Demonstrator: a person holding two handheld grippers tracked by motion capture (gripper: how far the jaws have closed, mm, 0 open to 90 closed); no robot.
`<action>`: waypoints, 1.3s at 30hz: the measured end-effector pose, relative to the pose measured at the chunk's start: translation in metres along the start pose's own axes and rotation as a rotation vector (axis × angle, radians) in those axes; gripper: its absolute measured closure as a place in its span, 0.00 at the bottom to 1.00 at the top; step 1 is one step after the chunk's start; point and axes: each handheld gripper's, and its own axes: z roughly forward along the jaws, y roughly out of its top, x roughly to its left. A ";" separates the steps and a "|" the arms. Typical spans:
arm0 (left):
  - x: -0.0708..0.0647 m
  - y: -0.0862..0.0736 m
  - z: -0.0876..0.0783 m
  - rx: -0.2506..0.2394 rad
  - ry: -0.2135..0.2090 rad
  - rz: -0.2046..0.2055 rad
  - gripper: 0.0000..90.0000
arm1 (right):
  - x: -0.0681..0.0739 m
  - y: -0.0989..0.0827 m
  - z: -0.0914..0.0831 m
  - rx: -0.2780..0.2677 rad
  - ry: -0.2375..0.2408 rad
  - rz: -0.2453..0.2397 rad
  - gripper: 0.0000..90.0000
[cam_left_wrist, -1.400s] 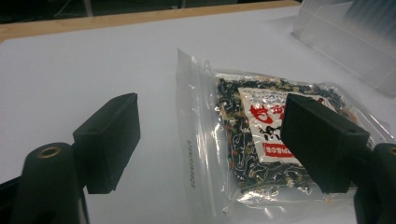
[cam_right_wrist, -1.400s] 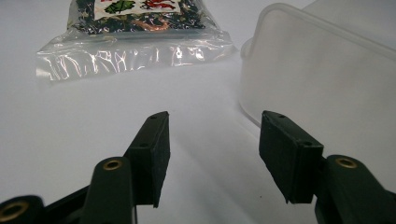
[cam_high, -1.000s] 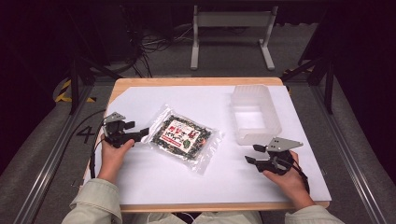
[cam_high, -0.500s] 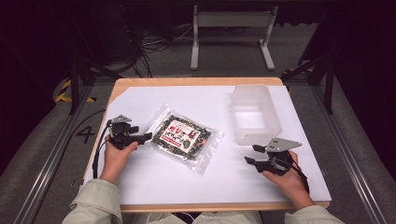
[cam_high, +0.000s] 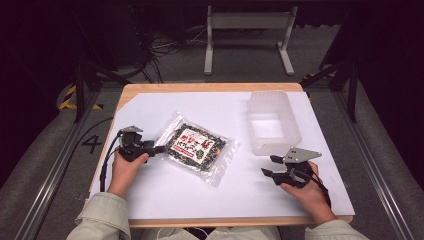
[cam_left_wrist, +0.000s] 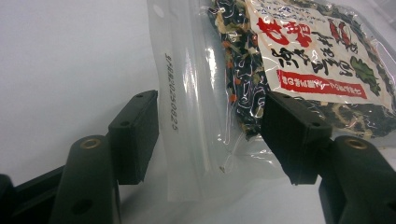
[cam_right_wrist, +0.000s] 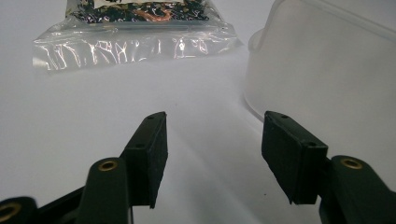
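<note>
Two hand-held grippers rest on the white table (cam_high: 165, 200), and between them we see one sealed clear packet (cam_high: 197, 146) of dark dried food with a red-and-white label, lying flat. We find the left gripper (cam_high: 159, 148) at the packet's near-left edge. Its jaws have just been closing, and in the left gripper view the packet's clear sealed edge (cam_left_wrist: 196, 116) lies between them. One pad stands beside the printed strip, the other at the edge of the dark contents. A gap is visible on both sides, so we read the jaws as open around the edge, not pressing it. The right gripper (cam_high: 268, 166) lies well apart from the packet, with its jaws parted and nothing between them. Ahead of it and to its left, in the right gripper view, we see the packet's clear end (cam_right_wrist: 135, 44). Just ahead to its right stands a translucent plastic container (cam_right_wrist: 322, 70), near but not touching the jaws.
</note>
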 end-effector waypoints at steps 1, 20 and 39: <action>0.000 0.000 0.000 -0.001 -0.004 -0.006 0.44 | 0.000 0.000 0.000 0.001 0.000 -0.001 0.46; -0.004 0.000 -0.002 0.050 -0.050 -0.031 0.72 | 0.002 0.001 0.002 0.009 0.000 -0.017 0.45; -0.007 0.000 -0.005 0.032 -0.065 -0.066 0.97 | 0.003 0.001 0.002 0.010 0.006 -0.026 0.44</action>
